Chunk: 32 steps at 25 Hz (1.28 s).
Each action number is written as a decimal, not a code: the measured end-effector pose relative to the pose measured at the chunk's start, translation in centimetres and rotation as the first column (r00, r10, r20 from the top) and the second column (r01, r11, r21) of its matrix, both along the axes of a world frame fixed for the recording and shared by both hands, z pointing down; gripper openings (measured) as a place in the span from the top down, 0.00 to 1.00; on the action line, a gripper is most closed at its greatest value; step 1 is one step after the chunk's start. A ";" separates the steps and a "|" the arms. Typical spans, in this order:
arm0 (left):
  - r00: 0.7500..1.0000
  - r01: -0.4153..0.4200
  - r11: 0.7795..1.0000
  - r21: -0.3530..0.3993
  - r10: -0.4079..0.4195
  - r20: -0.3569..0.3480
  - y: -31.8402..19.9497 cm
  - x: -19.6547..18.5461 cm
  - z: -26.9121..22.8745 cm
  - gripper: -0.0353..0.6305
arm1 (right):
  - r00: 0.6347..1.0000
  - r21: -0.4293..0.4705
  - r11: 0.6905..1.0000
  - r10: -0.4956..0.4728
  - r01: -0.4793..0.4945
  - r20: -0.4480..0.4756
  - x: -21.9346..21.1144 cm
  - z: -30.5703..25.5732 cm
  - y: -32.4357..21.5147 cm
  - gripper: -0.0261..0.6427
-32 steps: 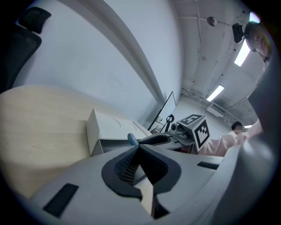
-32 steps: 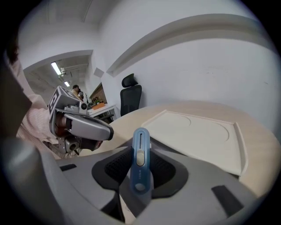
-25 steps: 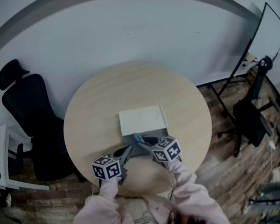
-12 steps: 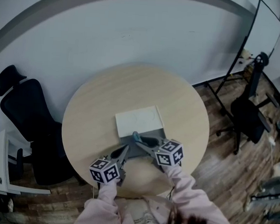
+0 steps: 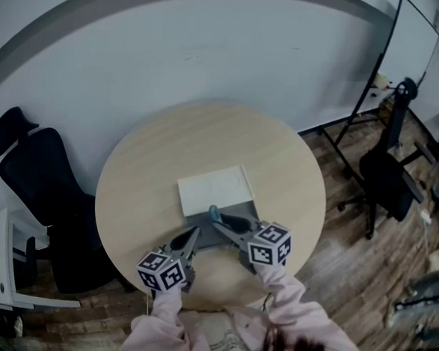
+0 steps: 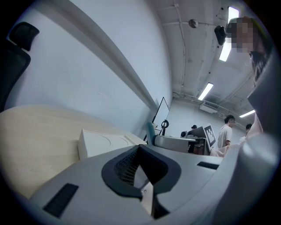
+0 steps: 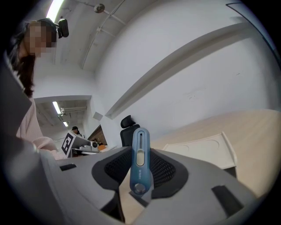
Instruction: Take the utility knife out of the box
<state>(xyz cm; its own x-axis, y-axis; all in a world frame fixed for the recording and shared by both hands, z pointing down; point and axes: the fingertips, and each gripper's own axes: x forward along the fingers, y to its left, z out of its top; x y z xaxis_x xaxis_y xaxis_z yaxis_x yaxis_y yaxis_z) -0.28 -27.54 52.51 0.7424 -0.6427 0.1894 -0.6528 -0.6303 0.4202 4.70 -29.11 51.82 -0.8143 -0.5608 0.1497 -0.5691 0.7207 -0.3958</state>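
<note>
- While you look down through the head view, the round pale wooden table [image 5: 128, 195] carries the flat white cardboard box [image 5: 215, 187], with its lid thrown back and its grey tray [image 5: 210, 236] nearest you. Your right gripper [image 5: 227, 225] holds the slim blue plastic utility knife [image 5: 215, 212] over that tray. From above you cannot tell whether its lower end is clear of the rim. Your left gripper [image 5: 188, 244] sits just beside the tray's left edge, and whether it touches is not clear.
- Through the left gripper view, your left gripper [image 6: 139, 151] has its claw pinched together with nothing in it. The box [image 6: 99, 143] lies beyond it on the table [image 6: 39, 132], and the utility knife [image 6: 150, 132] shows only as a blue tip further off.
- Through the right gripper view, your right gripper [image 7: 140, 176] is clamped on the lower half of the utility knife [image 7: 140, 151]. It stands upright between the dark mesh pads [image 7: 164, 169], with its slider above them. No blade shows.
- As for handling, the knife looks light and stiff, but its plastic shell is smooth and a narrow body like this can pivot in the pads. Hold it across the flat sides near mid-body, away from the blade end, and keep the squeeze firm.
</note>
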 end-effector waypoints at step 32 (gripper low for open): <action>1.000 -0.027 0.990 0.136 0.025 0.015 1.7 0.1 -4.0 0.94 | 0.996 0.127 0.991 0.035 -0.046 0.086 1.5 -4.8 2.4 0.77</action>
<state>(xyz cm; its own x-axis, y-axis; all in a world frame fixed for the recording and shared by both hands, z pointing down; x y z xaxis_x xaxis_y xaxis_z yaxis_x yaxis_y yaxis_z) -0.22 -25.88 48.54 0.7569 -0.6439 0.1116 -0.6408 -0.6977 0.3204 6.15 -26.68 47.06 -0.7972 -0.6037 0.0064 -0.5676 0.7459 -0.3485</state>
